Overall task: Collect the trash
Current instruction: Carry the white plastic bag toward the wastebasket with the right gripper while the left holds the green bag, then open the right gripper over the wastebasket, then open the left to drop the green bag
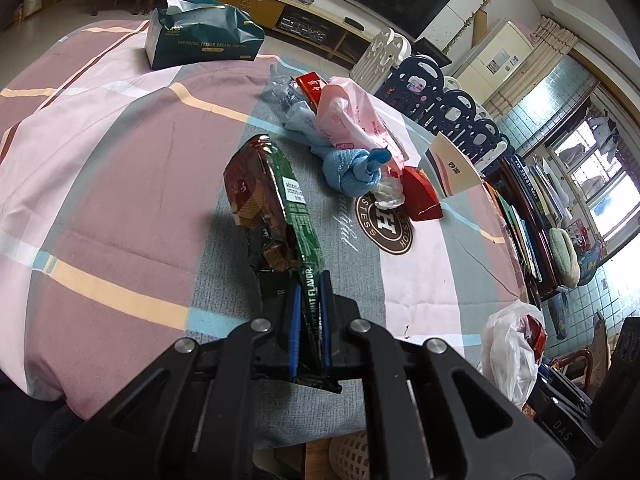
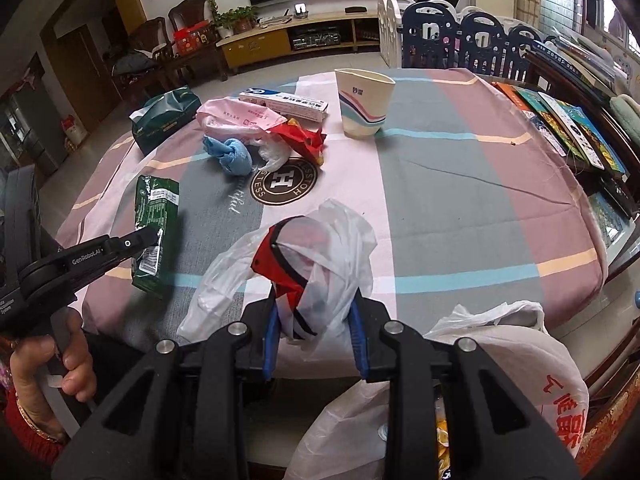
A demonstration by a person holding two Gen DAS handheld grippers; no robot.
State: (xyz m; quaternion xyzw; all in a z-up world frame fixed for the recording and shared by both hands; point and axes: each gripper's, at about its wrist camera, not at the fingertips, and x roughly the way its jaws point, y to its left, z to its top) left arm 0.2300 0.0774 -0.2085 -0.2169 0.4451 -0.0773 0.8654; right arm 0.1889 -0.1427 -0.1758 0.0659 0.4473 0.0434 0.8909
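My left gripper (image 1: 310, 292) is shut on a green and brown snack wrapper (image 1: 268, 196) and holds it above the checked tablecloth (image 1: 120, 160); the wrapper also shows in the right wrist view (image 2: 154, 220). My right gripper (image 2: 314, 308) is shut on a crumpled white plastic bag with a red wrapper inside (image 2: 308, 264), at the table's near edge; that bag also shows in the left wrist view (image 1: 514, 344). A pile of trash lies mid-table: a pink bag (image 2: 236, 118), a blue cloth ball (image 2: 232, 154), and a red wrapper (image 2: 304, 138).
A paper cup (image 2: 364, 102) and a toothpaste box (image 2: 284, 104) stand at the far side. A green tissue pack (image 2: 164, 118) lies far left. A large white bag (image 2: 508, 364) hangs open below the table's near edge. Books (image 2: 568, 124) lie stacked on the right.
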